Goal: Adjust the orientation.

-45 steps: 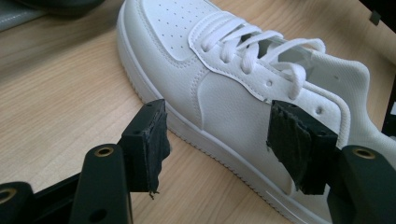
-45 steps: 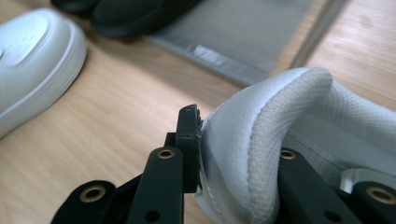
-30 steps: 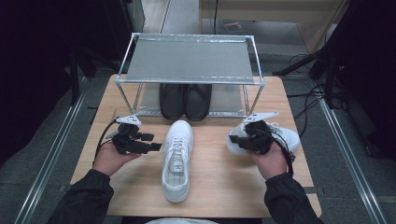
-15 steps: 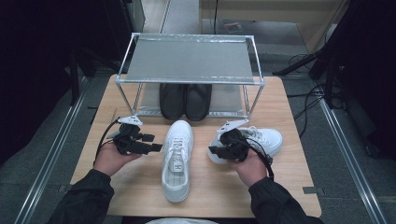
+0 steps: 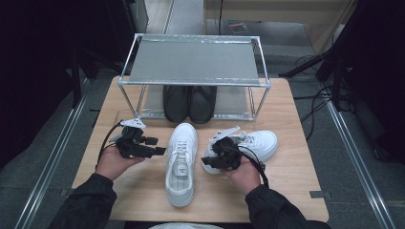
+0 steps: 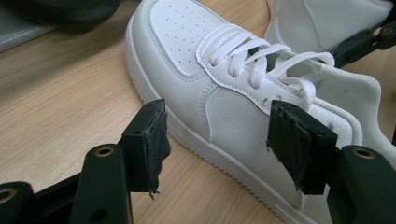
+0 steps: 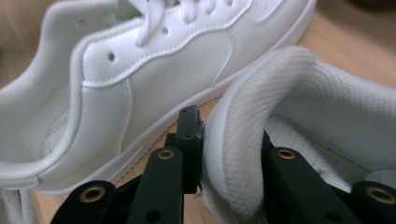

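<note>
My right gripper [image 5: 206, 161] pinches the padded heel collar of the second white leather sneaker [image 5: 255, 143] and has dragged it leftward beside its laced white twin [image 5: 181, 162] on the wooden tabletop [image 5: 296, 181] (pairing looks close). My left gripper [image 5: 160, 147] waits, jaws spread, near the twin; beyond, black shoes [image 5: 189, 102] sit under the metal rack [image 5: 193, 62].

Left gripper [image 5: 157, 145] gapes wide and level; right gripper [image 5: 206, 162] is clamped, pointing left.

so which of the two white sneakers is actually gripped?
The right-hand white sneaker: the right gripper clamps its heel collar. The centre white sneaker lies free; the left gripper stands open beside it.
</note>
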{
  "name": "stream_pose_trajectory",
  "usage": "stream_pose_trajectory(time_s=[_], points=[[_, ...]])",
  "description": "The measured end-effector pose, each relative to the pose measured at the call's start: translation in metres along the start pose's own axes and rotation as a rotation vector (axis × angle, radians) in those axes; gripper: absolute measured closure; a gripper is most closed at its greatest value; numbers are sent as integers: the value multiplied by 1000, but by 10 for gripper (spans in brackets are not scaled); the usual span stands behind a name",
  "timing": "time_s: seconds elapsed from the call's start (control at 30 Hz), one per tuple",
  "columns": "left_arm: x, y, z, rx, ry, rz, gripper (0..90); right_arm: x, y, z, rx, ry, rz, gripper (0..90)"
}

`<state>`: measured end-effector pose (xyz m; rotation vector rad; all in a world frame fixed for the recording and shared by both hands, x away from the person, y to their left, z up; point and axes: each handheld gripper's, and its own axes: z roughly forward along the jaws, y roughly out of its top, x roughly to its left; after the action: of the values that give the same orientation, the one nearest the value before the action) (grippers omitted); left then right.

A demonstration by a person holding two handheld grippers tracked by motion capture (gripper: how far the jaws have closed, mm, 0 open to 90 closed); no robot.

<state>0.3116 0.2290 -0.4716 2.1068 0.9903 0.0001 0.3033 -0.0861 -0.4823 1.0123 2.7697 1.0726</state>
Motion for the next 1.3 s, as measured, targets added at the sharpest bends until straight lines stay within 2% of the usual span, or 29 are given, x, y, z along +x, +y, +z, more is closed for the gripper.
stream_pose_trajectory(time_s=[0.17, 0.27, 0.37, 0.47, 0.7, 0.93, 1.07, 1.13, 1.3], points=[[0, 0, 0, 0, -1, 1, 381, 0, -3, 7, 15, 6, 1, 750], [0, 0, 0, 0, 0, 1, 381, -3, -5, 6, 0, 38, 7, 731], [0, 0, 0, -1, -1, -1, 381, -6, -5, 2, -18, 61, 36, 688], [1, 0, -1, -8, 1, -5, 380, -9, -5, -5, -34, 69, 28, 666], [1, 1, 0, -5, -2, -2, 381, -9, -4, -23, -79, 49, 11, 649], [2, 5, 1, -20, -3, -2, 378, -7, -7, -40, -119, 60, -9, 744], [2, 8, 2, -24, -16, 4, 377, -7, -8, -53, -143, 69, -6, 865], [2, 9, 2, -24, -18, 7, 377, -10, -10, -58, -156, 53, 3, 900], [2, 13, 4, -32, -22, 12, 375, -20, -16, -64, -164, -17, 45, 900]])
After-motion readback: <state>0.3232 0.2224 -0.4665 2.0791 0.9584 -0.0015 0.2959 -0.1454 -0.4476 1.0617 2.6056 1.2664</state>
